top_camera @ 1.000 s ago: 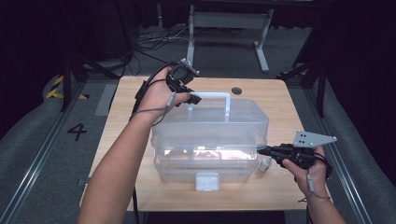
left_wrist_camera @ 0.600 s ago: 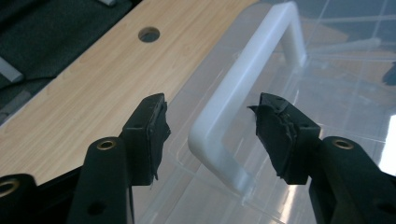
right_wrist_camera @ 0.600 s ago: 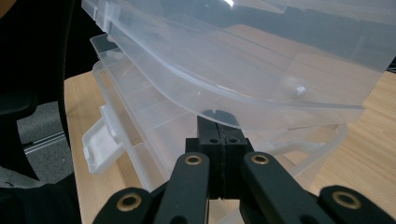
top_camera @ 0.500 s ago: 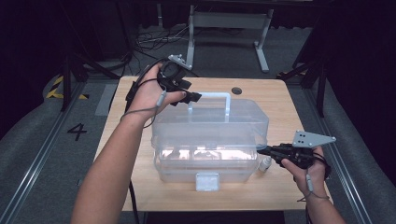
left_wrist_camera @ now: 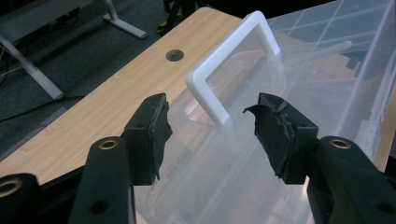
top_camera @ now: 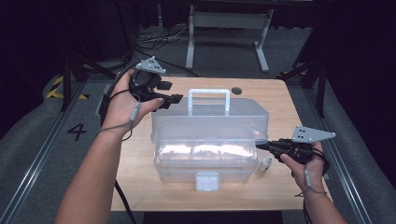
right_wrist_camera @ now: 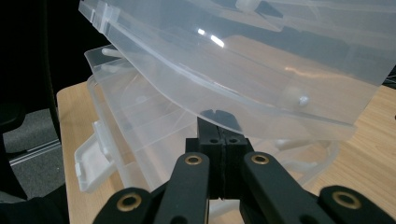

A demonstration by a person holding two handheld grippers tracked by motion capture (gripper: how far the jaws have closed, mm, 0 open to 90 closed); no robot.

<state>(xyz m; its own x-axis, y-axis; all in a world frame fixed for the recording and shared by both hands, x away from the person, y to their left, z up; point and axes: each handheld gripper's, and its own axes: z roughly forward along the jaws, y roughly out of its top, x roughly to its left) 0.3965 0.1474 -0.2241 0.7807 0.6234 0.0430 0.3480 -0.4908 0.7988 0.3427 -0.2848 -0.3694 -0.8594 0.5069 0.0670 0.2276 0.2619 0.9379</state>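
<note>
A clear plastic storage box [top_camera: 205, 163] sits mid-table with its lid [top_camera: 210, 122] tilted up off the base. The lid carries a white handle [top_camera: 208, 92]. My left gripper [top_camera: 175, 99] is open at the lid's far left corner. In the left gripper view, the handle's near leg [left_wrist_camera: 204, 93] stands just beyond the gap of that gripper [left_wrist_camera: 208, 123], touching neither jaw. My right gripper [top_camera: 259, 145] is shut, its tips tucked under the lid's right edge. From the right gripper view the closed jaws [right_wrist_camera: 225, 133] press up beneath the lid rim [right_wrist_camera: 243, 60], above the base [right_wrist_camera: 140, 126].
The box's white front latch [top_camera: 207, 181] hangs open toward the table's near edge. A small white bottle [top_camera: 265, 163] lies beside the box's right end, near my right hand. A cable hole [top_camera: 236, 90] marks the wooden table [top_camera: 140, 154] behind the box.
My left gripper has drifted left and slightly nearer, turning so its grey plate faces up. The right gripper and the raised lid have stayed put.
</note>
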